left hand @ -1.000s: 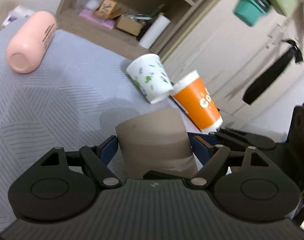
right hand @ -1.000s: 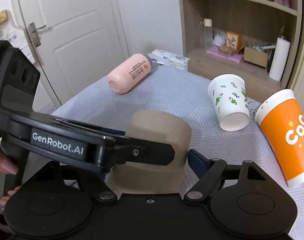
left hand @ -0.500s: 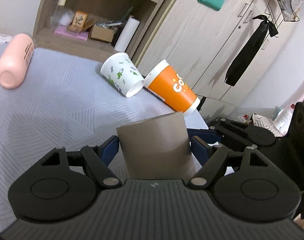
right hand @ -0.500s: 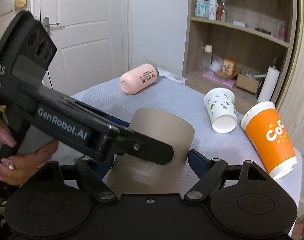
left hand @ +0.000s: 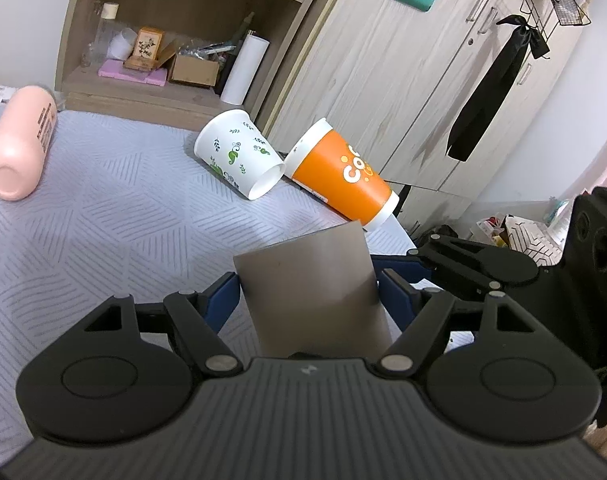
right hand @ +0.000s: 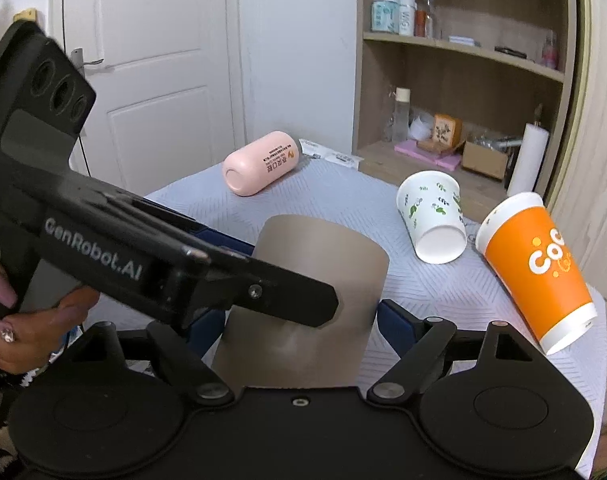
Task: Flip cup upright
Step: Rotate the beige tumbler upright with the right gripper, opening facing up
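The grey-brown cup [left hand: 309, 292] sits between the blue pads of the left gripper [left hand: 307, 294], which press on both its sides, so this gripper is clamped on it and holds it off the grey patterned tablecloth [left hand: 103, 216]. In the right wrist view the same cup [right hand: 303, 308] fills the gap of the right gripper [right hand: 301, 320]. Its right pad appears just clear of the cup wall and its left one is hidden behind the other tool, so I cannot tell whether it grips.

The flip looks well under way — the cup is carried in the air, roughly on end, though which end is up cannot be read (neither the rim nor the base shows). What is left, I judge, is to finish turning it if needed, set it on the cloth and let go. The white leaf-print cup [left hand: 239, 158], the orange cup [left hand: 343, 178] and the pink bottle [left hand: 19, 144] lie on their sides beyond — none of them touched.
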A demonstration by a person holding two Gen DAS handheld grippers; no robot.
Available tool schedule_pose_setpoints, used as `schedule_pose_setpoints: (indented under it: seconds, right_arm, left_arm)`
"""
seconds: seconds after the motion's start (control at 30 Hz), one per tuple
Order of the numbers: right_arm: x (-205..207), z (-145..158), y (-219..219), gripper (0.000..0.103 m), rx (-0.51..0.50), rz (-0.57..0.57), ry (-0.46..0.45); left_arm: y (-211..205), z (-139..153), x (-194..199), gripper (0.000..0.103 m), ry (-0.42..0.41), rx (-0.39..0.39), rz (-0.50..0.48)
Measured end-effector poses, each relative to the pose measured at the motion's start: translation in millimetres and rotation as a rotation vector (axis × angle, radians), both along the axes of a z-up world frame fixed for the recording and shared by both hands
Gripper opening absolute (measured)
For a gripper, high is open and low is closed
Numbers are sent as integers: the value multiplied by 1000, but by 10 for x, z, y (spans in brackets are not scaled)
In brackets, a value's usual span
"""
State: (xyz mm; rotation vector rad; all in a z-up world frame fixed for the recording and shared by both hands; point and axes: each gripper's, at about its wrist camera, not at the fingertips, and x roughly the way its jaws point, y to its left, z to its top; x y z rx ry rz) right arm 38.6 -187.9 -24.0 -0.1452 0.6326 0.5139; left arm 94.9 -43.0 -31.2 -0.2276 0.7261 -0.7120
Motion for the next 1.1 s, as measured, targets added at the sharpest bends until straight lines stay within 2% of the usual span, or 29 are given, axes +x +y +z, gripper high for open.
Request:
schedule_pose_setpoints:
  seconds: [0.23, 0.4, 0.6, 0.93, 1.1]
  right_arm:
    - [-34, -26, 91, 86, -47, -2, -84]
    - [98, -55, 119, 86, -32, 4, -122]
    - [282, -87, 234, 84, -73, -11, -206]
    - [459, -222, 294, 84, -112, -34, -328]
    - [527, -253, 180, 83, -76, -44, -324]
  left_arm:
    - [-30, 49, -43, 75, -70, 45, 8]
    - [15, 54, 74, 75, -100, 53, 23]
    - [-3, 107, 249, 74, -165, 106, 45]
    - [19, 144, 411, 70, -254, 123, 58]
    - [-56, 167, 400, 70, -289, 148, 25]
